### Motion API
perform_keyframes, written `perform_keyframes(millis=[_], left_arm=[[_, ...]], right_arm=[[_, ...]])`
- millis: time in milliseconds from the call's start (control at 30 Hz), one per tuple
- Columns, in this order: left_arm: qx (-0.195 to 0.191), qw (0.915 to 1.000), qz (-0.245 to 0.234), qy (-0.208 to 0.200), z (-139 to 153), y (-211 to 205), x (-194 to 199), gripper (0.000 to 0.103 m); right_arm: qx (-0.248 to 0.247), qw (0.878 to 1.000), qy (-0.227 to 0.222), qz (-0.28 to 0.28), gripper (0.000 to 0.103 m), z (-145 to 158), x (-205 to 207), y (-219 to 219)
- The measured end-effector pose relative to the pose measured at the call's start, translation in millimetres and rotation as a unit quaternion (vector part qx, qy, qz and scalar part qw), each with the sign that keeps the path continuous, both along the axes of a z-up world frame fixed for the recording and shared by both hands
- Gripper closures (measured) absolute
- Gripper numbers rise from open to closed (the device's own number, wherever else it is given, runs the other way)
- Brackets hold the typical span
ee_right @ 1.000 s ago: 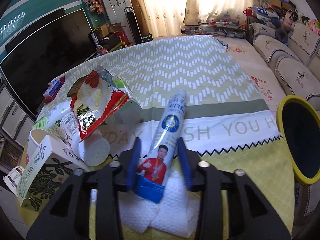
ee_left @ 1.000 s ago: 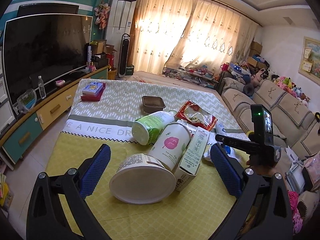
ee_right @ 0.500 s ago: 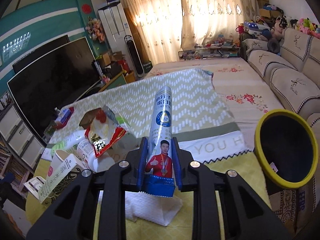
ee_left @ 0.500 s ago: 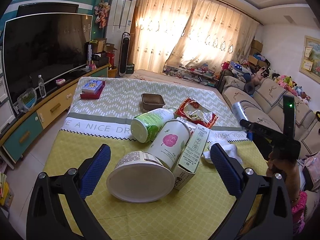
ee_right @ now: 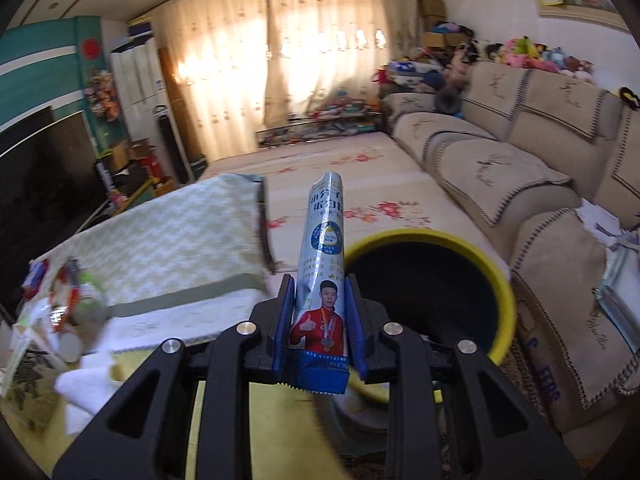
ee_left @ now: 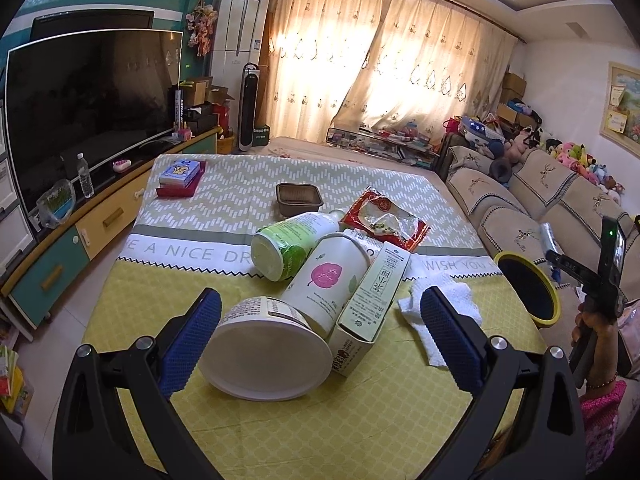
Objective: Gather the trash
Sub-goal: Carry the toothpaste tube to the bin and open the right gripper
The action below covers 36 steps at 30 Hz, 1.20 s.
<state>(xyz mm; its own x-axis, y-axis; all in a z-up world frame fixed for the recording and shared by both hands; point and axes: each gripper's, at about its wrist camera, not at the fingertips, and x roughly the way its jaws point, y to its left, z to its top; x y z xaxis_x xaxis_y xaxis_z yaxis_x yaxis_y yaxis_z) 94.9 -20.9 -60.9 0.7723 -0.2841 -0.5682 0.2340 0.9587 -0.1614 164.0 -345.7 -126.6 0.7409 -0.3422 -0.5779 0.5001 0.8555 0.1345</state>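
Observation:
My right gripper (ee_right: 320, 320) is shut on a long silver and blue snack packet (ee_right: 325, 264), held in the air beside the yellow-rimmed trash bin (ee_right: 505, 292). The bin also shows in the left wrist view (ee_left: 549, 309), off the table's right edge. My left gripper (ee_left: 318, 336) is open above a white tub (ee_left: 264, 354) on the yellow tablecloth. A white bottle with a pink leaf (ee_left: 326, 282), a green bottle (ee_left: 288, 244), a carton (ee_left: 374, 298), a red wrapper (ee_left: 384, 222) and a white tissue (ee_left: 440, 300) lie there too.
A brown tray (ee_left: 299, 198) and a stack of books (ee_left: 180, 176) sit farther back on the table. A TV (ee_left: 80, 100) on a low cabinet is to the left. A beige sofa (ee_right: 520, 168) runs along the right.
My right gripper has lifted the snack packet off the table and swung it right, over to the trash bin. My left gripper has stayed open over the tub.

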Motion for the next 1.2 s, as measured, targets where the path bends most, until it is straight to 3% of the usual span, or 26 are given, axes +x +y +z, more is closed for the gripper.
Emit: perform_keyframes(millis=[333, 433, 500, 700, 967, 1200], left_arm=[[0.017, 0.9997, -0.016, 0.005, -1, -26, 3, 0.005], [0.021, 0.9996, -0.02, 0.005, 0, -31, 4, 0.005], [0.023, 0.9995, -0.021, 0.005, -1, -32, 4, 0.005], [0.021, 0.9996, -0.017, 0.009, -3, -29, 7, 0.005], [0.024, 0.9995, -0.005, 0.019, -12, -16, 11, 0.005], [0.036, 0.9987, 0.0, 0.036, -30, 0, 19, 0.005]], right_arm=[[-0.009, 0.998, 0.04, -0.04, 0.077, -43, 0, -57], [-0.006, 0.998, 0.042, -0.042, 0.054, -50, 5, -63], [-0.008, 0.998, 0.039, -0.048, 0.05, -51, 3, -66], [0.005, 0.999, 0.02, -0.046, 0.048, -35, -8, -59], [-0.01, 0.999, -0.032, 0.002, 0.045, -5, -20, -17], [-0.017, 0.999, -0.037, 0.027, 0.043, 5, -18, 4]])
